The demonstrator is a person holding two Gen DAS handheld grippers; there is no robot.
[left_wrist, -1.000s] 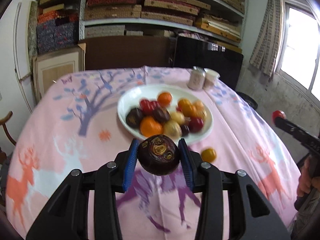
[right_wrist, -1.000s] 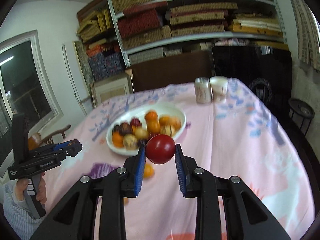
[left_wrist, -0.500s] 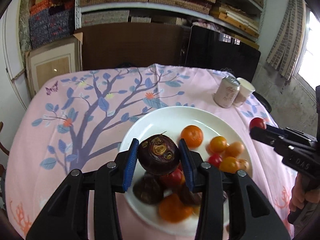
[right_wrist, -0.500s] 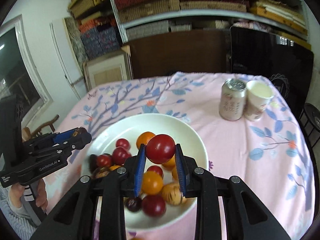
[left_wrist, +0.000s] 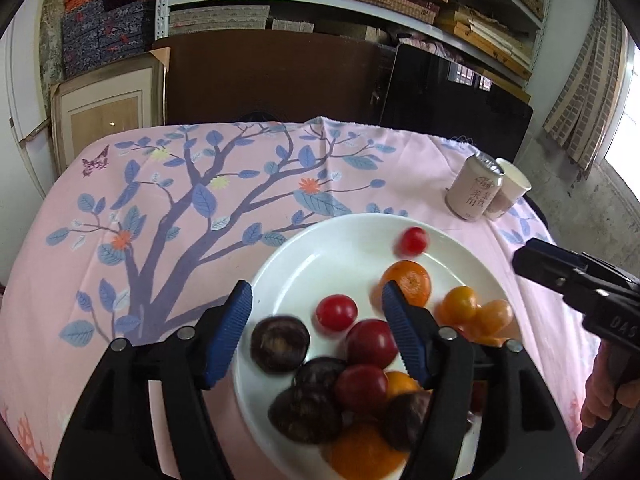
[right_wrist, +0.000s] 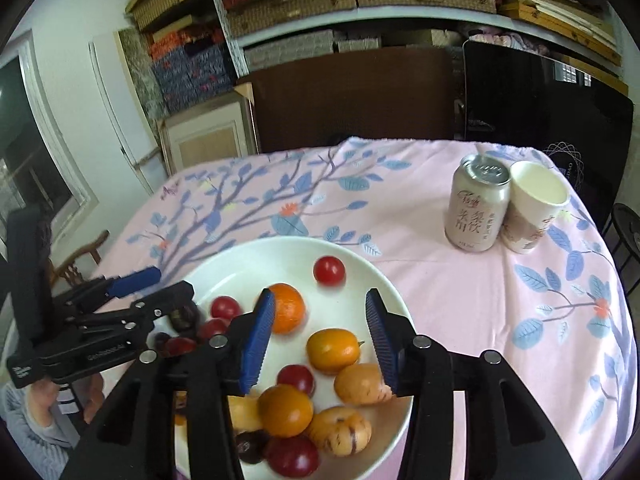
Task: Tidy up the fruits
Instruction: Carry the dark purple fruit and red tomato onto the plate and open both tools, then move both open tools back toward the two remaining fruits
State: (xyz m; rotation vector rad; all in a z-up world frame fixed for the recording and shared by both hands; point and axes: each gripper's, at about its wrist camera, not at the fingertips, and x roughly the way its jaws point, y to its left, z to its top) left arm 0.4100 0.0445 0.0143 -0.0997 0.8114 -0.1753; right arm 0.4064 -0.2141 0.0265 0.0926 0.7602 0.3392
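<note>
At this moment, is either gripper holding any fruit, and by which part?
Neither. The left gripper and right gripper both stand open and empty above the white round plate of fruit.

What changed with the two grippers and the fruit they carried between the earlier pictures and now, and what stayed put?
Both grippers moved in over the white plate and opened. The left gripper let go of its dark purple fruit, now on the plate. The right gripper released its red fruit, now near the plate's far rim. The can and paper cup kept their places on the tablecloth.
</note>
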